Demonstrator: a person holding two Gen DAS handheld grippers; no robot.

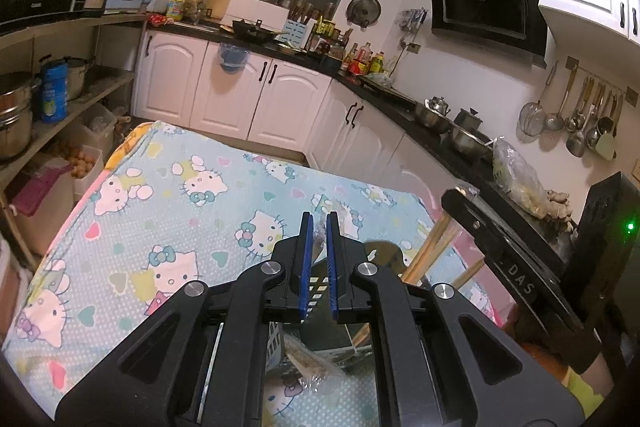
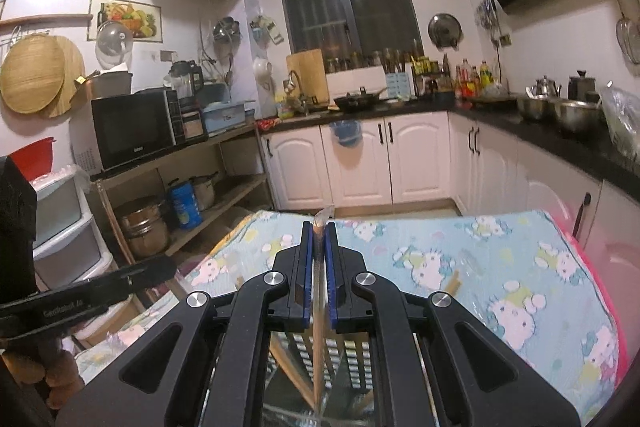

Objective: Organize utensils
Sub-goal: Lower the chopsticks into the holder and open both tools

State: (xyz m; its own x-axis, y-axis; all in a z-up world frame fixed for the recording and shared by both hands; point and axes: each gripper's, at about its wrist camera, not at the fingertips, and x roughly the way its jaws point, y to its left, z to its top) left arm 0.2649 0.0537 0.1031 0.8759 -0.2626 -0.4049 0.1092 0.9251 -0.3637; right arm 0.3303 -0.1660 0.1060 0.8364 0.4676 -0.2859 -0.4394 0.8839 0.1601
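So it's a crowded kitchen, white cabinets (image 2: 356, 163) under a dark counter (image 1: 404, 107), and in the middle a table with a cartoon-cat cloth (image 1: 168, 211) that's mostly bare on top. Both grippers hang over its near edge. The right gripper (image 2: 319, 227) is clenched on wrapped chopsticks (image 2: 319, 259), a thin wooden stick in clear plastic running straight between the blue pads, with the wrapper tip poking out past the fingertips. The left gripper (image 1: 319, 219) is squeezed nearly shut too, and there's crinkly clear plastic between its pads, so I'd say it's pinching a wrapper, though I can't tell exactly what's inside from this angle. In the left view the right gripper shows off to the side with a pair of bare wooden sticks (image 1: 430, 251) angling down under it. Below both sets of fingers there's a slotted basket (image 2: 354, 355), white-ish with rows of holes, with more sticks lying in or across it. Progress-wise, my guess is we're mid-task: some sticks look to be in the basket already, and at least the ones in hand aren't set down yet. Nothing else loose is visible on the cloth, so not much may be left, but the near edge is mostly hidden.
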